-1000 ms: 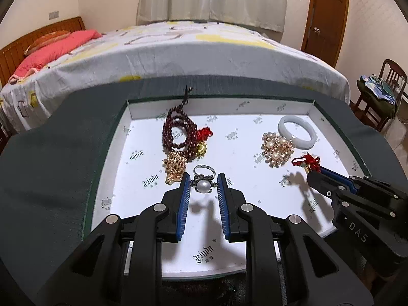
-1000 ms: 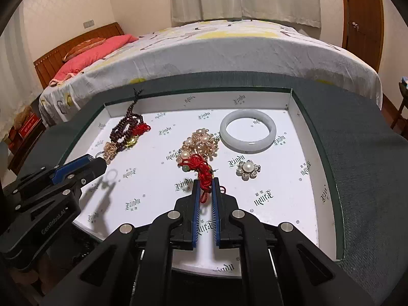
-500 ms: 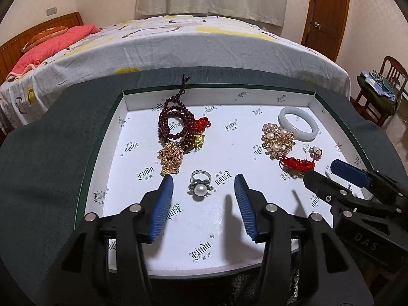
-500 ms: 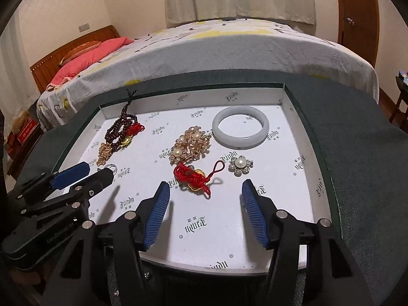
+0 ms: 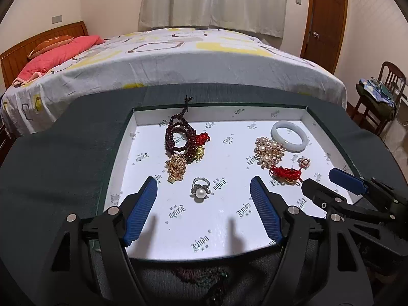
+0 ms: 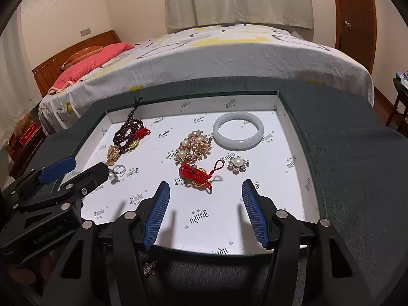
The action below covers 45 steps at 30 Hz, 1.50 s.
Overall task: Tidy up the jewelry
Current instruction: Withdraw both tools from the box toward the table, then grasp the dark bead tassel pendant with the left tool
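A white-lined tray point(image 5: 224, 229) holds the jewelry. My left gripper point(image 5: 204, 181) hangs over its front with jaws opening; the pearl ring point(image 5: 201, 191) lies on the liner between the fingertips, untouched. Beyond it are dark red beads point(image 5: 178, 139) and a gold pendant point(image 5: 176, 167). My right gripper point(image 6: 206, 183) stands open just short of the red knot charm point(image 6: 196, 174), which lies free. A pearl flower brooch point(image 6: 238, 163), a gold pearl brooch point(image 6: 193, 146) and a white bangle point(image 6: 238, 134) lie farther back. The left gripper point(image 6: 89, 165) shows at the left edge.
The tray rests on a dark green cloth point(image 5: 63, 165). A bed point(image 5: 178, 58) runs behind it, with a wooden door point(image 5: 323, 17) and a chair point(image 5: 382, 94) at the right. A small gold piece point(image 6: 150, 267) lies on the cloth under the tray's front edge.
Both grippers have opened wide. The left let go of the pearl ring and the right let go of the red knot charm; both pieces now lie on the tray.
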Available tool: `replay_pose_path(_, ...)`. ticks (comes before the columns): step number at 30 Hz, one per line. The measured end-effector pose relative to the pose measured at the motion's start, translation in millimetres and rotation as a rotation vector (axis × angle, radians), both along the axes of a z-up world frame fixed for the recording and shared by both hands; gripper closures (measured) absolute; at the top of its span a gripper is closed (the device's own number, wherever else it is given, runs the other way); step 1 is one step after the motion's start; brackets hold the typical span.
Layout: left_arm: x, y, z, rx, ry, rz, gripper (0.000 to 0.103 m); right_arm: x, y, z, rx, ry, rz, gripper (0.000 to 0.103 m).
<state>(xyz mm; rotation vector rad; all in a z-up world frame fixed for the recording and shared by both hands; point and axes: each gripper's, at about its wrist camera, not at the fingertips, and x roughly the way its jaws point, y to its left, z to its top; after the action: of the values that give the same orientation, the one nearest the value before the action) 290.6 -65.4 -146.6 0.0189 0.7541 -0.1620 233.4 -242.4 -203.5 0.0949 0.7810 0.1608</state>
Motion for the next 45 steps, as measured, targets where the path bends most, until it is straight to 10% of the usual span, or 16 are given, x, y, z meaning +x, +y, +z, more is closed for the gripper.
replay_pose_path(30, -95.8, 18.0, -16.2, -0.002, 0.053, 0.014, 0.031, -103.5, -32.9, -1.8, 0.026, 0.006, -0.029, 0.045)
replay_pose_path(45, -75.5, 5.9, -39.4, 0.011, 0.133, -0.022, 0.068, -100.6, -33.5, -9.0, 0.043, 0.022, -0.026, 0.045)
